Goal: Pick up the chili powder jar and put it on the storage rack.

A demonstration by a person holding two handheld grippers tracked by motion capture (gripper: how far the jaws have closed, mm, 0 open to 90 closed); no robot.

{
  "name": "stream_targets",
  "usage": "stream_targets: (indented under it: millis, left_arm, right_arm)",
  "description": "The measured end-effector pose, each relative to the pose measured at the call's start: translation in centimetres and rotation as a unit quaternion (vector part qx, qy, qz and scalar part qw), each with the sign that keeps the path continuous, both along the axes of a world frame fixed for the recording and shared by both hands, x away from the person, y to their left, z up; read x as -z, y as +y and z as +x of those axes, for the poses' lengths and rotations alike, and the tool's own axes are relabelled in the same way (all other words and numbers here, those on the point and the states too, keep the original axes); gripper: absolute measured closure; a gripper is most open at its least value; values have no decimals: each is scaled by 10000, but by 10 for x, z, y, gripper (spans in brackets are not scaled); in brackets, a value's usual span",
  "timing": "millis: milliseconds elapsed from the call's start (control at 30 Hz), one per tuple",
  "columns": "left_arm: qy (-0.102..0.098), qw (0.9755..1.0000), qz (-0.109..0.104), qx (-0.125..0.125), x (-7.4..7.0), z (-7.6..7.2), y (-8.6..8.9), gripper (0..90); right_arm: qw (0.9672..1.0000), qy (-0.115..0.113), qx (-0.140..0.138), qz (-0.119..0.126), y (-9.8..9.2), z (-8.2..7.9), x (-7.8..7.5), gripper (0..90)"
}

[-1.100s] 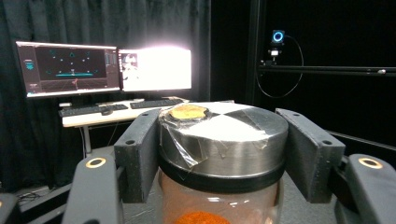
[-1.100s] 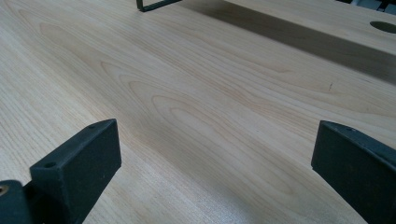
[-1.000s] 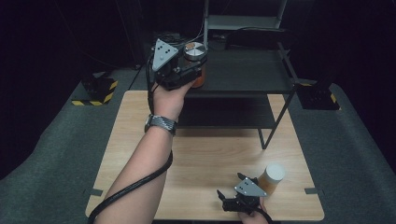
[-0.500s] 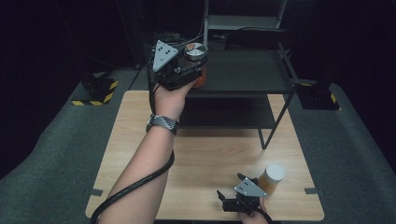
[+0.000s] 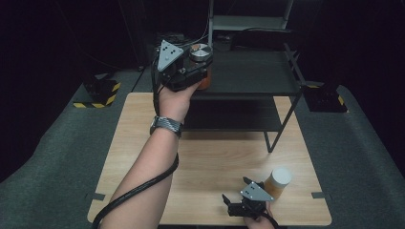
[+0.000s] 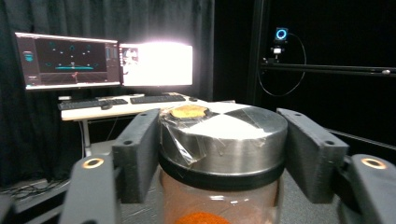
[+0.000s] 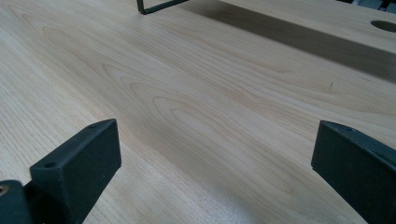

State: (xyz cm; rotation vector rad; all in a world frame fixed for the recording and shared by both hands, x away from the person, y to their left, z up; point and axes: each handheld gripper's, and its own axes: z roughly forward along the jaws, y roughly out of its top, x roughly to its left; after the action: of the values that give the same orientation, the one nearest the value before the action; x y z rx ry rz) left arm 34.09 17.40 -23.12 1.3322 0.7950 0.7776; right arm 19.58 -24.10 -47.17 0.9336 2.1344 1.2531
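Observation:
A glass jar (image 5: 201, 54) with a metal lid and orange-brown contents stands on the top shelf of a black rack (image 5: 258, 71). My left gripper (image 5: 197, 72) reaches around it from the near side. In the left gripper view the jar (image 6: 224, 140) stands between the two jaws; they have just been opening, and the pads stand beside the lid without pressing it. My right gripper (image 5: 235, 189) rests low over the table's front edge, open with nothing between its fingers (image 7: 79, 163). A second jar (image 5: 278, 181) with a white lid stands just right of it.
The wooden table (image 5: 215, 148) carries the rack at its far half; the rack's foot (image 7: 156, 7) shows in the right gripper view. Two lit monitors (image 6: 154, 65) and a keyboard stand on a desk beyond. Grey floor surrounds the table, with yellow-and-black marked blocks (image 5: 102, 90) at the left.
None of the objects or hands has shifted place; the left gripper's jaws look slightly wider around the jar's lid.

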Motion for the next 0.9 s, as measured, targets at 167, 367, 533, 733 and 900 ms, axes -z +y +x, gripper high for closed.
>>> stream_targets:
  millis: [167,367,533,733,900]
  left_arm:
    - [123,9999,-35,-102,-2,-7,-1,81]
    - [91,9997,-219,84,4,-16,9,4]
    - [128,9999,-102,4,4,-26,11,4]
    - [55,9999,-136,43,13,-38,17,4]
    - [-3,9998,-47,181,22,-47,25,4]
  right_arm:
    - [10000,7,2,-6,0,0,0,9]
    - [10000,-3,-5,-26,1,0,0,9]
    - [10000,16,-2,-54,2,1,-1,9]
    - [10000,15,12,-19,1,0,-1,9]
    - [10000,-4,23,-43,2,-1,0,9]
